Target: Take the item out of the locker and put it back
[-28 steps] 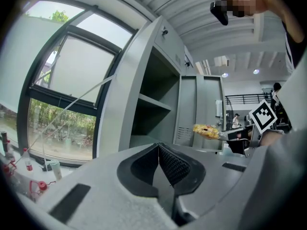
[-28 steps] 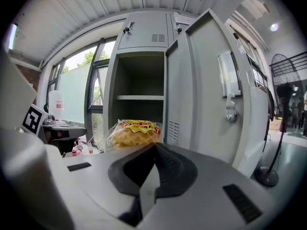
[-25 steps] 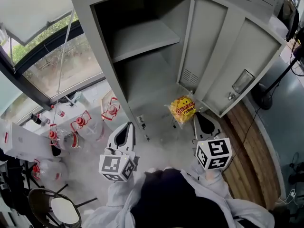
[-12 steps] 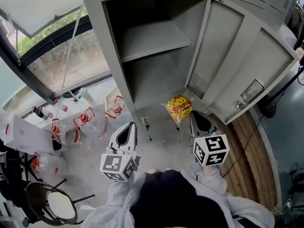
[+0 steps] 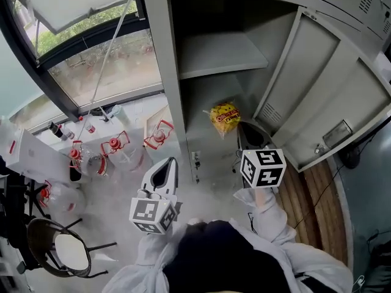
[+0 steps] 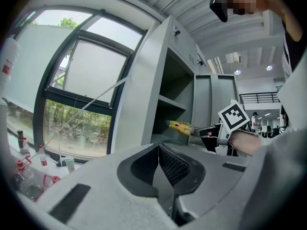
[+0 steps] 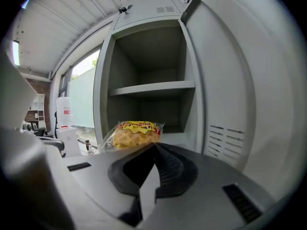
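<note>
Since a second ago, our right gripper (image 5: 237, 126) has carried the snack bag (image 5: 224, 116) up from beside the door (image 5: 317, 102) to the mouth of the locker (image 5: 174, 72), under the shelf (image 5: 220, 54). The left gripper (image 5: 171, 161) has hardly shifted, its jaws together on nothing. The bag is clear film over yellow pieces, with a yellow and red label. It hangs in the air, pinched by one edge in the right gripper's closed jaws. We cannot read the label, and the jaws cover the pinched edge.
</note>
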Motion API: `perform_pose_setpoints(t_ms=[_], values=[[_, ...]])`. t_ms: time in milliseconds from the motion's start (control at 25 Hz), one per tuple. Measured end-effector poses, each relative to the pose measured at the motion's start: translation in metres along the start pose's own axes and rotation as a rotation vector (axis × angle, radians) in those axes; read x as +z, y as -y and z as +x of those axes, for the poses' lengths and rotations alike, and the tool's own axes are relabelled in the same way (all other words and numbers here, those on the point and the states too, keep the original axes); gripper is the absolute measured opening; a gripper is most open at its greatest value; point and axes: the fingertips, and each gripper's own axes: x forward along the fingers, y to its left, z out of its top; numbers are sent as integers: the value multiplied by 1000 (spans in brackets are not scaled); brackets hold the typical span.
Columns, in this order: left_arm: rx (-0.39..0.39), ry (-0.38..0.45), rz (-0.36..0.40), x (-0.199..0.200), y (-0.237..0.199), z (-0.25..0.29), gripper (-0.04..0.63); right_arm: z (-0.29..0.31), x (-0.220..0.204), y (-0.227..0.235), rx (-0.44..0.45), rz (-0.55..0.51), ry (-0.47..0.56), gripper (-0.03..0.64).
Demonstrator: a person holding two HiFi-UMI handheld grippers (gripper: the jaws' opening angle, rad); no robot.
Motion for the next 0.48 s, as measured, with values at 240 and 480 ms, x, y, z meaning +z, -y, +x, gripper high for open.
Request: perform_pose_setpoints(t_ms=[240, 480], values=[[58, 6, 4, 1, -17, -16, 9, 49, 20, -7, 6, -57, 3, 0], [94, 12, 3, 2, -25, -24, 9, 93, 27, -9, 8, -68, -21, 0]])
